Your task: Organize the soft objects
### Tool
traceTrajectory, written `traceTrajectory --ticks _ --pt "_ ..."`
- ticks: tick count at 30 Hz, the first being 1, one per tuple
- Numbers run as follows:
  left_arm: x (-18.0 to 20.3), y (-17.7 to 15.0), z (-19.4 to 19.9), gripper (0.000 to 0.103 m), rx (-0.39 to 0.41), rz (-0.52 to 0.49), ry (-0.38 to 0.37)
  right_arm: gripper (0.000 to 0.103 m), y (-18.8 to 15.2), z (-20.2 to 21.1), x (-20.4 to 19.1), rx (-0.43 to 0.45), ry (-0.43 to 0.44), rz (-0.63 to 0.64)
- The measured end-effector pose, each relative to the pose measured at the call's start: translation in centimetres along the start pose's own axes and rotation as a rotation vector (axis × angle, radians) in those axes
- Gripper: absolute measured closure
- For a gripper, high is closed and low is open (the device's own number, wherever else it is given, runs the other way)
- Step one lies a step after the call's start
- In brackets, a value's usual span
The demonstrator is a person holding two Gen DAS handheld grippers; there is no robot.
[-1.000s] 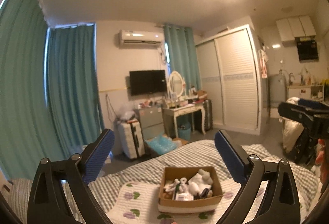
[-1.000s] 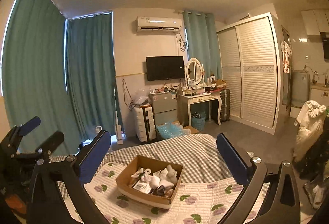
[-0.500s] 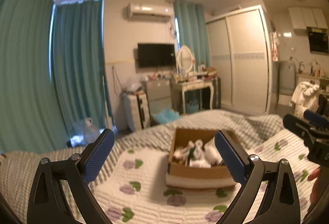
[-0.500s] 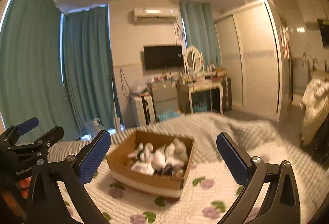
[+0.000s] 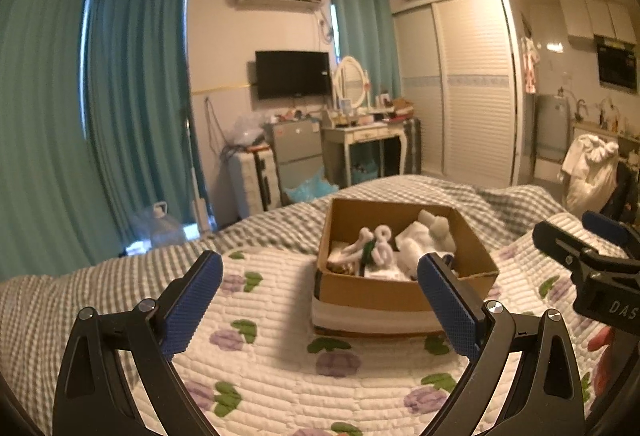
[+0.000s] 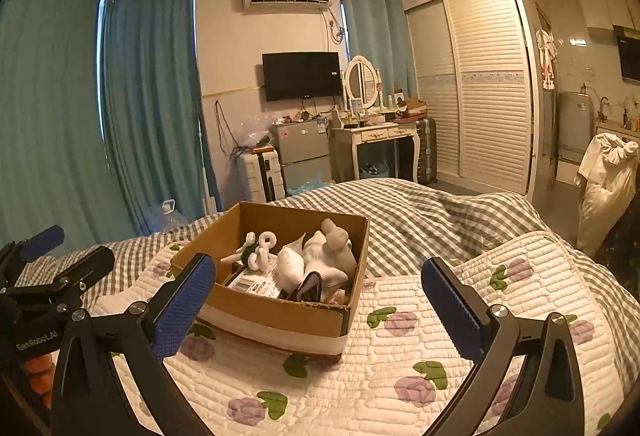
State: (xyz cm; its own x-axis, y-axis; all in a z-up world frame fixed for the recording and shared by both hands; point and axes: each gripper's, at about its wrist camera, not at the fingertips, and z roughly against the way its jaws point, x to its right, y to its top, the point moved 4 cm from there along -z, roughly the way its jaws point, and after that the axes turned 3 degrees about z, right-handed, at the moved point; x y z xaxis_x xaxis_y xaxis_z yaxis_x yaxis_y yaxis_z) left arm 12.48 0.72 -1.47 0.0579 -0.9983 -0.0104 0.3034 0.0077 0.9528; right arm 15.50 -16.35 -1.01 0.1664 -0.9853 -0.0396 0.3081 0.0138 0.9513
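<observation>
An open cardboard box (image 5: 384, 298) sits on a white quilt with purple flowers (image 5: 280, 364) on the bed. It holds white socks (image 5: 424, 240) and white ring-shaped soft items (image 5: 380, 248). The box (image 6: 280, 316), white socks (image 6: 320, 260) and rings (image 6: 260, 248) also show in the right wrist view. My left gripper (image 5: 320, 276) is open and empty, just short of the box. My right gripper (image 6: 320, 276) is open and empty, above the box's near right corner. Each gripper shows at the other view's edge.
A grey checked blanket (image 6: 420, 212) covers the far bed. Beyond stand a suitcase (image 6: 260, 172), small fridge (image 6: 300, 152), vanity table (image 6: 380, 140), wall TV (image 6: 302, 75) and sliding wardrobe (image 6: 480, 84). Teal curtains (image 5: 136, 96) hang left.
Both grippers have tilted down and come closer to the box; it now sits larger and nearer between the fingers. Both stay open.
</observation>
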Motion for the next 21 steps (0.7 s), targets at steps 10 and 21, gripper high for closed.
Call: traceTrajectory --ticks 10,21 --pt "0.13 0.18 0.06 0.003 -0.001 0.002 -0.002 0.000 -0.05 0.20 -0.11 0.001 -0.011 0.007" --pt "0.24 0.29 0.16 0.003 0.000 -0.003 0.005 0.000 -0.13 0.18 -0.15 0.000 -0.018 0.011"
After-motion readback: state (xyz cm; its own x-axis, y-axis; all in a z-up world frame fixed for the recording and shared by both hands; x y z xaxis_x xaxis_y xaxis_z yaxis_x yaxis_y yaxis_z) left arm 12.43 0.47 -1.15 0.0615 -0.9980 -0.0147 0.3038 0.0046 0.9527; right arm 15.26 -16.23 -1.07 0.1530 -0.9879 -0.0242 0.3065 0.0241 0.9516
